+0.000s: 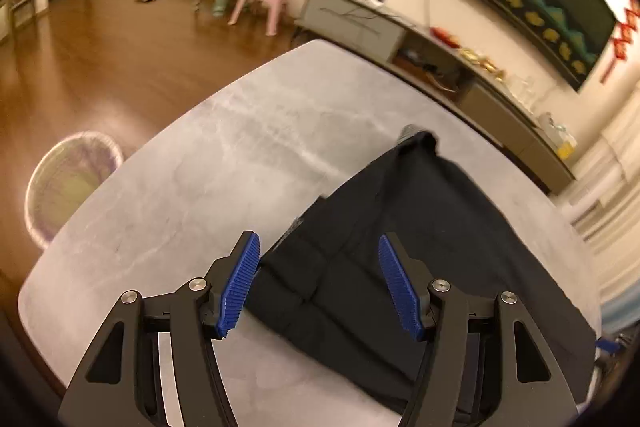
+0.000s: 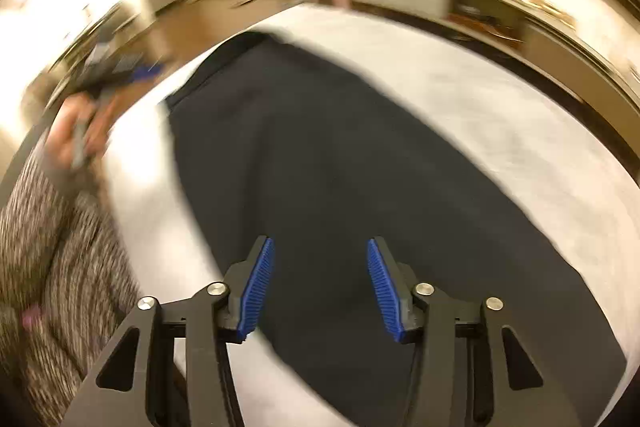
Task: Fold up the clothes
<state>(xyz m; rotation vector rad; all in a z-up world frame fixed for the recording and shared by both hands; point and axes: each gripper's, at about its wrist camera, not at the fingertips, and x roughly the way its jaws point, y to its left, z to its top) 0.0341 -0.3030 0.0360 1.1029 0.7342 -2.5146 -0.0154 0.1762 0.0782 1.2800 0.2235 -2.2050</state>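
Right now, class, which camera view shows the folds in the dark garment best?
The left wrist view: the dark garment is sharp there, with layered folds visible. The right wrist view shows more of it, but motion blur hides the creases.

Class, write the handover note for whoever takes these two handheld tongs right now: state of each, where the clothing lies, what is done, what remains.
Left tongs: open, nothing between the pads, above the near left edge of the black garment.
Right tongs: open, empty, over the same garment; this view is blurred.
Garment: lying on the grey marble table, spread long, with folded layers showing at its left edge.
Done: at least one fold seems laid along the left edge, and both tongs are free of the cloth.
Left: probably further folds to make it compact; how many I cannot tell.
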